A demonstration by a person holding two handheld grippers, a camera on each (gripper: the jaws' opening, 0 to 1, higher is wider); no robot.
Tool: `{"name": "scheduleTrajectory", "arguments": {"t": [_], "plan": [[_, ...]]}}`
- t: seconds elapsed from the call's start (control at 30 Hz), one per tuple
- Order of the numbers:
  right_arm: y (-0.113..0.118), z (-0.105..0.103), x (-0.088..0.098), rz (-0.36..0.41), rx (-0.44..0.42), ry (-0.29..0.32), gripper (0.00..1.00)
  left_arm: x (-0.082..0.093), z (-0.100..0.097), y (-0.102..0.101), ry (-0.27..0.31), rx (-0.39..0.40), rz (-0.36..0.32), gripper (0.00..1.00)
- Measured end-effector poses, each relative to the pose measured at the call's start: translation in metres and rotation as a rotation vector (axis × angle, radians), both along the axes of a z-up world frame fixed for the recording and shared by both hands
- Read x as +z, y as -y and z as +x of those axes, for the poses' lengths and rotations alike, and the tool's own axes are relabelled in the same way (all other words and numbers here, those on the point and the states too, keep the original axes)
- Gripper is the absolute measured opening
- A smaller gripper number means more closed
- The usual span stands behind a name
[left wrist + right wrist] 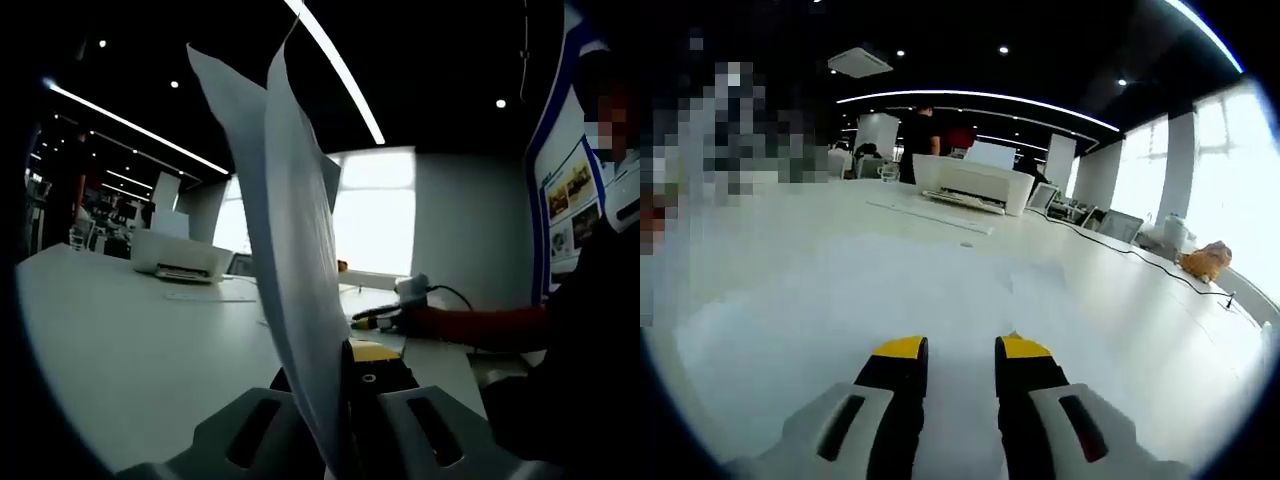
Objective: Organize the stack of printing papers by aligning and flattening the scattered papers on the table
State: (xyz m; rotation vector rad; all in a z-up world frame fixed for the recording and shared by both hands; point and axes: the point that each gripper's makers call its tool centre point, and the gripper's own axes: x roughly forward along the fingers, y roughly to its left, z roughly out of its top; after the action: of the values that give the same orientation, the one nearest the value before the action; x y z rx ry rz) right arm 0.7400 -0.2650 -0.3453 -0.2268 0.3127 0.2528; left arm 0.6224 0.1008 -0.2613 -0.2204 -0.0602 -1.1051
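Left gripper view looks along the left claw (335,420), whose jaws are pinched on the papers (290,250); the sheets stand upright on edge out of the jaws and rise past the ceiling lights, hiding one yellow tip almost wholly and part of the room behind. How many sheets are held is hard to tell, though at least two edges fan apart near the top. Beyond them the white bench (120,340) carries a white printer (182,257) far back, and a sleeve (480,325) reaches in from the right toward a pale device whose shape is blurred. Right gripper view shows the right claw (960,355) with its yellow-tipped jaws slightly apart and nothing between them, hovering over a sheet of paper (890,300) lying flat on the bench; its edges fade into the white surface. A cable (1140,257) runs along the bench toward an orange object (1205,262) too small to identify.
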Motion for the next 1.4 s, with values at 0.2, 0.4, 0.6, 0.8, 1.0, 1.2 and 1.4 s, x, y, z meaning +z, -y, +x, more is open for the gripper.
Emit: {"name": "scheduleTrajectory", "arguments": {"t": [0.2,0.4,0.6,0.8,1.0,1.2,1.4], "plan": [[0.001,-0.003,0.009,0.069,0.018,-0.014,0.30,0.000,0.000,-0.001,-0.002,-0.002,-0.003,0.06],[0.011,0.008,0.020,0.071,0.046,-0.034,0.38,0.000,0.001,-0.001,-0.003,0.000,-0.001,0.06],[0.008,0.029,0.023,0.040,0.099,-0.073,0.45,0.000,0.002,-0.001,-0.008,0.003,-0.003,0.06],[0.000,0.049,0.019,0.006,0.149,-0.102,0.51,-0.001,0.001,0.000,-0.010,0.003,0.003,0.06],[-0.003,0.071,0.015,-0.001,0.183,-0.116,0.56,-0.001,0.002,-0.001,-0.013,0.003,0.000,0.06],[-0.010,0.086,0.009,-0.008,0.212,-0.131,0.58,-0.001,0.002,0.000,-0.015,0.001,0.000,0.06],[-0.009,0.103,0.004,0.004,0.207,-0.143,0.59,-0.001,0.002,-0.001,-0.016,-0.002,-0.005,0.06]]}}
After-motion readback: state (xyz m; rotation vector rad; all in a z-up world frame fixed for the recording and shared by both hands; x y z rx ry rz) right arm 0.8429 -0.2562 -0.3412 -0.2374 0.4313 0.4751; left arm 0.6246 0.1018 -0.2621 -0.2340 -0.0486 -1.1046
